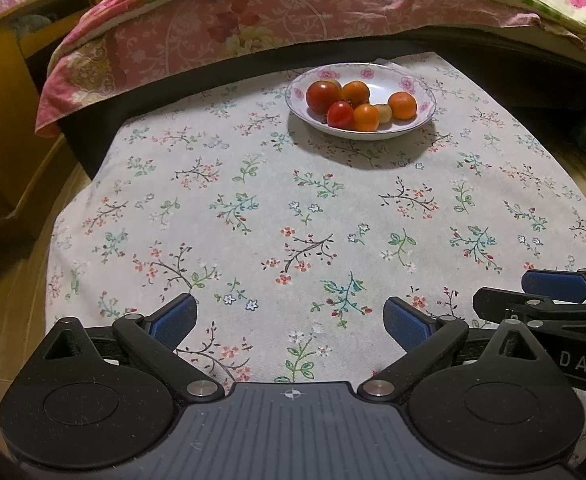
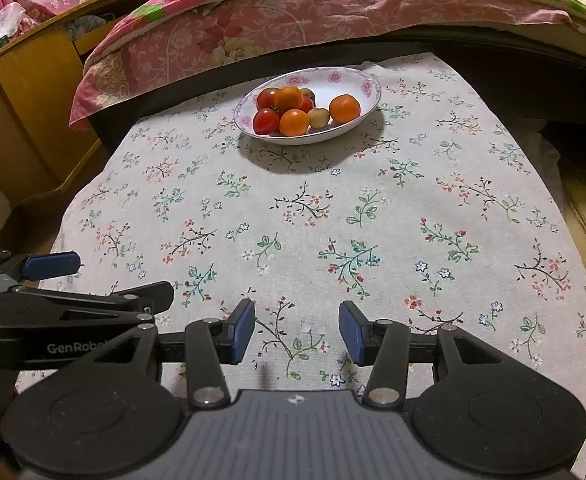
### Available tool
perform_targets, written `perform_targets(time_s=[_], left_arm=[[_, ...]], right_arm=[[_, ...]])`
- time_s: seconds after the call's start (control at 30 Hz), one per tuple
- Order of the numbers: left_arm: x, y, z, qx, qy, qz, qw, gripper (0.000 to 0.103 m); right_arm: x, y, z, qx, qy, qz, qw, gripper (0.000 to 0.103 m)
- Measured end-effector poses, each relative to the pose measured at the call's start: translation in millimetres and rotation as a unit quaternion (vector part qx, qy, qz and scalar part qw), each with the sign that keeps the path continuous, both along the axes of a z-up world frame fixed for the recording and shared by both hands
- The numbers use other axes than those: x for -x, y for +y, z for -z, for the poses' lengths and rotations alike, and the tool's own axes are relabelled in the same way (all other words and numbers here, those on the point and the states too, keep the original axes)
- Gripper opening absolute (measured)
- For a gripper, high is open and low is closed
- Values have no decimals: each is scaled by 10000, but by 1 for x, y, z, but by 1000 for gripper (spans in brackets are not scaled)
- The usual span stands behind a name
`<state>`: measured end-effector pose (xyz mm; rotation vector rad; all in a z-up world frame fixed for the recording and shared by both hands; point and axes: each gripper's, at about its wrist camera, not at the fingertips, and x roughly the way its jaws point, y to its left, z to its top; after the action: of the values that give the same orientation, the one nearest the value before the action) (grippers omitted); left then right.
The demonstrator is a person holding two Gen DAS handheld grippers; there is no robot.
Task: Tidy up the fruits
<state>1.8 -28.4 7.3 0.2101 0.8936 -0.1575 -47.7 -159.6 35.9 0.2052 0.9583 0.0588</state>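
Left wrist view is showing the left gripper (image 1: 289, 322) hovering over a floral cloth (image 1: 253, 216), its blue-padded fingers (image 1: 173, 318) standing wide apart with nothing between them. Right wrist view is showing the right gripper (image 2: 297, 330) just beside it, fingers (image 2: 243, 330) spread more narrowly, also gripping nothing. A plate (image 1: 409, 80) with a pink flower rim is sitting at the far end of the cloth, well apart from both grippers. It is holding the fruits: red tomatoes (image 1: 323, 96), oranges (image 1: 402, 105) and one small pale fruit (image 1: 384, 112), all bunched together. A bed with a pink quilt (image 1: 221, 28) is lying beyond the plate.
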Motion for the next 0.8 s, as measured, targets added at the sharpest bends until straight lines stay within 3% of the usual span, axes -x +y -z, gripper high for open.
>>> perform_targets(time_s=[0.8], left_arm=[[2,-1,-1,-16,-19,-23,10000,95]], right_arm=[[-1,-1,0,-49,-17,-37,10000,46]])
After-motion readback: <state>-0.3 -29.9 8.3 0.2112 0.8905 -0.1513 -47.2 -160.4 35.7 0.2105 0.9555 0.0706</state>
